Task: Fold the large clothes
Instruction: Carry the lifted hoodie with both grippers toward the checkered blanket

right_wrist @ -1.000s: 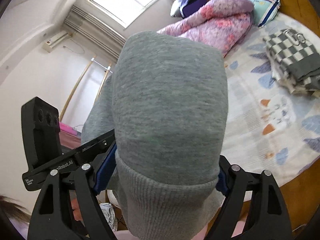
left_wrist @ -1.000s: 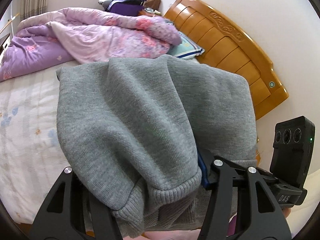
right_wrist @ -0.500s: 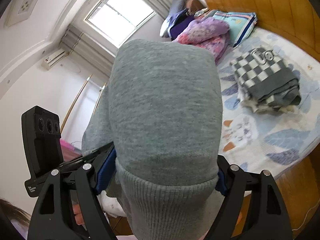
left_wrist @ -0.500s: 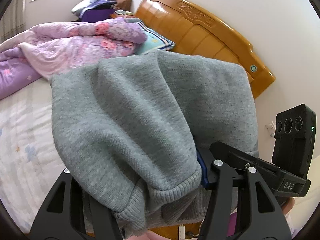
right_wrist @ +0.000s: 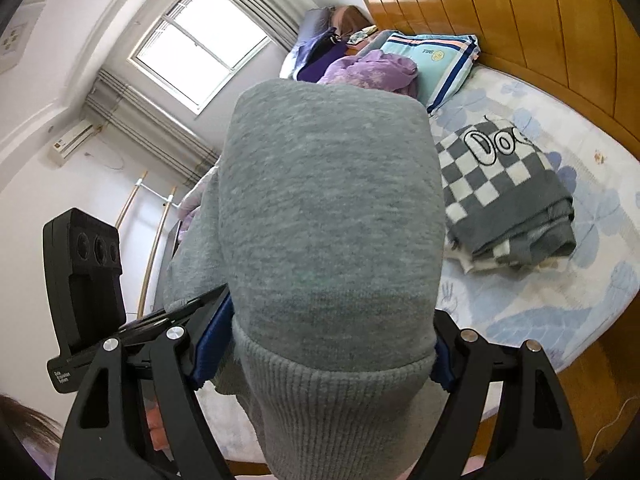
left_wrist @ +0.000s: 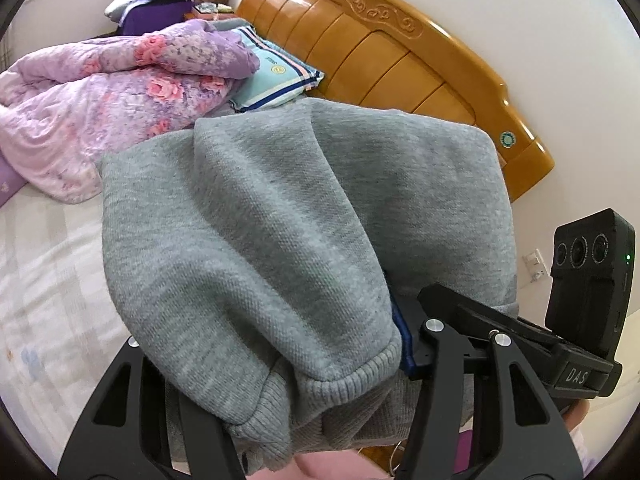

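The grey sweater point(left_wrist: 304, 232), bundled thick, is clamped in the left hand-held gripper point(left_wrist: 304, 364) and right hand-held gripper point(right_wrist: 332, 344) above the bed point(right_wrist: 560, 292); laying down is judged left; a checked garment point(right_wrist: 508, 200) is already folded.

The bed point(right_wrist: 532, 304) has a carved orange-brown wooden headboard point(left_wrist: 384, 60) and a pale sheet printed with blue leaves and small cartoon figures. A folded grey-and-white checked garment point(right_wrist: 508, 200) with bubble lettering lies on the sheet near the headboard edge. A turquoise striped pillow point(left_wrist: 276, 80) rests against the headboard. Just beside it, a rumpled pink-and-lilac floral quilt point(left_wrist: 112, 100) is heaped along the headboard end, partly overlapping the pillow.
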